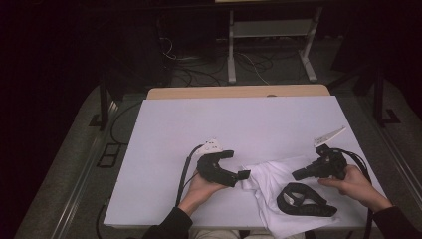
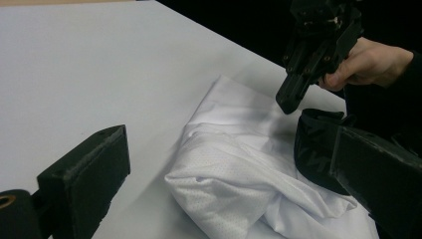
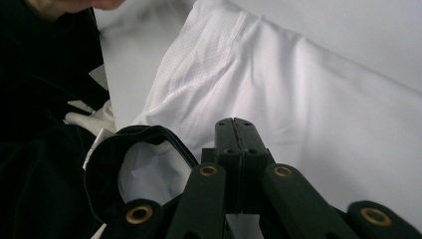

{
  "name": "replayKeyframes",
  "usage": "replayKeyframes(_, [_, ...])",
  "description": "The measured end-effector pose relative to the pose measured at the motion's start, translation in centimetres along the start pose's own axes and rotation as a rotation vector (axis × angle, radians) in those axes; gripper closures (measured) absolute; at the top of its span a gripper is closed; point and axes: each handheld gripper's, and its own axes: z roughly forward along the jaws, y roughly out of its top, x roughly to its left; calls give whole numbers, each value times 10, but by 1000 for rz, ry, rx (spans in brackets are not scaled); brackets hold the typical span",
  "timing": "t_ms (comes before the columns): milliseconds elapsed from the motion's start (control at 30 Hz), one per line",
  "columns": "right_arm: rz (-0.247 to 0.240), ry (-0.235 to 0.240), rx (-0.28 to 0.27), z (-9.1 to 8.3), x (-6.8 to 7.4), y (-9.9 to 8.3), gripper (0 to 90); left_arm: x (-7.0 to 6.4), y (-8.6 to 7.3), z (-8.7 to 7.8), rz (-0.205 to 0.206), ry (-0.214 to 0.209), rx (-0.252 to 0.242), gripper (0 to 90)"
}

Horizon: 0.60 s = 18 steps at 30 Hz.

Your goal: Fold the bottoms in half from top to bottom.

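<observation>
On white table [image 1: 199,119], crumpled white shirt [image 1: 271,174].

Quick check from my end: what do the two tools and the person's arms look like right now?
Both are black handheld tools with two blocky jaws. The left tool carries a white plate on top and a black cable trailing back; the right tool has a pale three-cornered plate and a black cable. Brass-coloured rivets mark the right tool's linkage. The person wears dark sleeves.

Left tongs [image 1: 242,175] wide apart, right tongs [image 1: 297,175] pressed together, tips toward each other.
</observation>
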Motion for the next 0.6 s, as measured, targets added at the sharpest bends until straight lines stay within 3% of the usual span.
replayKeyframes(200, [-3, 26, 69, 12, 1, 0, 883, 0, 0, 1, -2, -2, 4, 12])
replayKeyframes(400, [-26, 68, 75, 10, 8, -1, 883, 0, -1, 1, -5, -4, 6, 12])
replayKeyframes(600, [-68, 119, 87, 8, 23, -6, 883, -1, -1, 2, -3, -6, 9, 12])
